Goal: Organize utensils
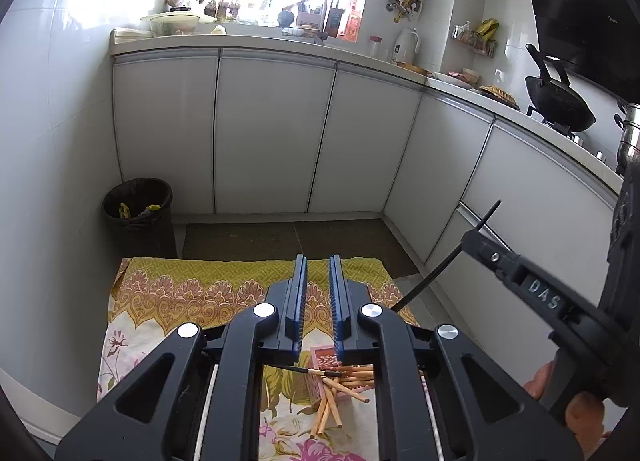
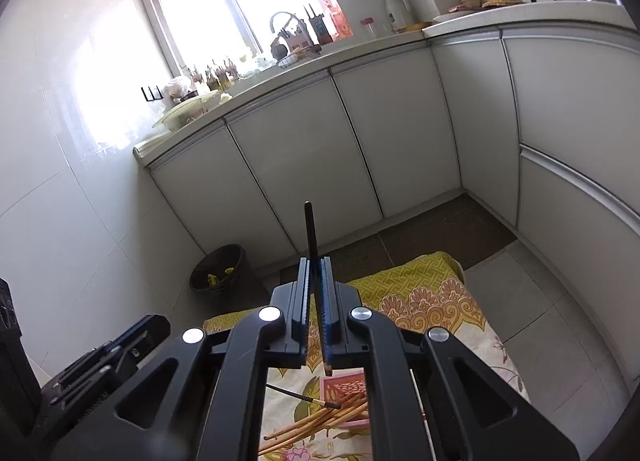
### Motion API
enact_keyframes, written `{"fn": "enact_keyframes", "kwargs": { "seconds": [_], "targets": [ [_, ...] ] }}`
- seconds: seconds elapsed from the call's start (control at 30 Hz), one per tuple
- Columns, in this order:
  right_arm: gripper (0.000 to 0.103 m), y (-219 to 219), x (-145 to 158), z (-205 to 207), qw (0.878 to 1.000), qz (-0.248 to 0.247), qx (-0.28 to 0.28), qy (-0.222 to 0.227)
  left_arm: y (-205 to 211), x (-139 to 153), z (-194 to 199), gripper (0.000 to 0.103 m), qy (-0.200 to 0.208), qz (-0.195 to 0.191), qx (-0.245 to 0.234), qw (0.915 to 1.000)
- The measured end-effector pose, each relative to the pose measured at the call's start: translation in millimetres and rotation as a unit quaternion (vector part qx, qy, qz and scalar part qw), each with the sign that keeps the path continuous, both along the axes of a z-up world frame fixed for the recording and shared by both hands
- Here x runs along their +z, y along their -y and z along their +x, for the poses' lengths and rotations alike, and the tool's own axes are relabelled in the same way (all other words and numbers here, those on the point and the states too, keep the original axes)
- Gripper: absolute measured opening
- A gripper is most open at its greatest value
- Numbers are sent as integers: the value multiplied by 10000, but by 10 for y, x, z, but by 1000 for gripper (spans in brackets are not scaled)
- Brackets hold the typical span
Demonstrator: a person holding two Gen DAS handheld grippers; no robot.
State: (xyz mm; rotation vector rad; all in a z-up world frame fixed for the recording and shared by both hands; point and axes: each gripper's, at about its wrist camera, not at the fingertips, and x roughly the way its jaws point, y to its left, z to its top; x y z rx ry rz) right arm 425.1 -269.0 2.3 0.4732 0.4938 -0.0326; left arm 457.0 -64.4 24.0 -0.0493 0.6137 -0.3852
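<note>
Three raised letters, "DAS", are the only writing that can be read; they stand on the black arm of the right gripper (image 1: 478, 245) as the left wrist camera sees it. That right gripper (image 2: 317, 293) is clamped on one slim dark chopstick (image 2: 314, 257), which stands nearly upright between its blue-padded fingers, its pale tip poking out below. The left gripper (image 1: 318, 285) has its jaws a narrow gap apart with nothing between them.

Below both, a heap of tan wooden chopsticks (image 1: 340, 389) with dark ends lies fanned across a small pink perforated plastic tray (image 1: 324, 361), some spilling onto the yellow and floral patterned cloth (image 1: 180, 293) spread on the floor. One dark-handled chopstick (image 1: 312, 371) lies crosswise on top of the heap. Any print on the red packets on the far counter is probably too blurred to read.
</note>
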Motion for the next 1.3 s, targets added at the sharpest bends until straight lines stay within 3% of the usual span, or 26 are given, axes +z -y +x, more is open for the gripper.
{"fn": "enact_keyframes", "kwargs": {
  "seconds": [0.2,0.37,0.43,0.57,0.63,0.7,0.77,0.87,1.0,1.13,1.2,1.3],
  "targets": [
    [7,-144,-340,78,9995,-154,33,-257,-118,-45,-3,12,-20,-89,88,9999],
    [11,-203,-371,67,9993,-192,66,-309,-196,-44,-51,12,-12,-97,159,9998],
    [41,-207,-340,40,9994,-158,68,-285,-221,-33,-57,12,-22,-112,204,9997],
    [47,-162,-233,-98,9999,49,66,-73,-296,-35,-38,20,-67,-93,347,9993],
    [59,-134,-167,-222,9998,178,80,57,-364,-92,4,25,-220,-43,462,9987],
    [86,-77,-107,-464,9987,391,21,332,-476,-208,70,44,-440,40,661,9968],
    [92,-9,-76,-782,9963,564,-83,641,-611,-404,194,70,-817,142,943,9921],
    [96,75,-190,-1255,9946,750,-130,712,-822,-878,501,71,-1884,169,1195,9746],
    [96,182,-734,-1827,9900,1367,-322,132,-1042,-1721,870,69,-3620,-35,1437,9210],
    [96,215,-1385,-2119,9738,2094,-406,-782,-1168,-2304,1015,54,-4313,65,1712,8858],
    [96,192,-1621,-2146,9651,2305,-329,-1196,-1213,-2464,1077,50,-4434,157,1898,8759],
    [96,174,-1777,-2098,9614,2369,-155,-1392,-1197,-2594,1135,46,-4471,15,2073,8701]
  ]
}}
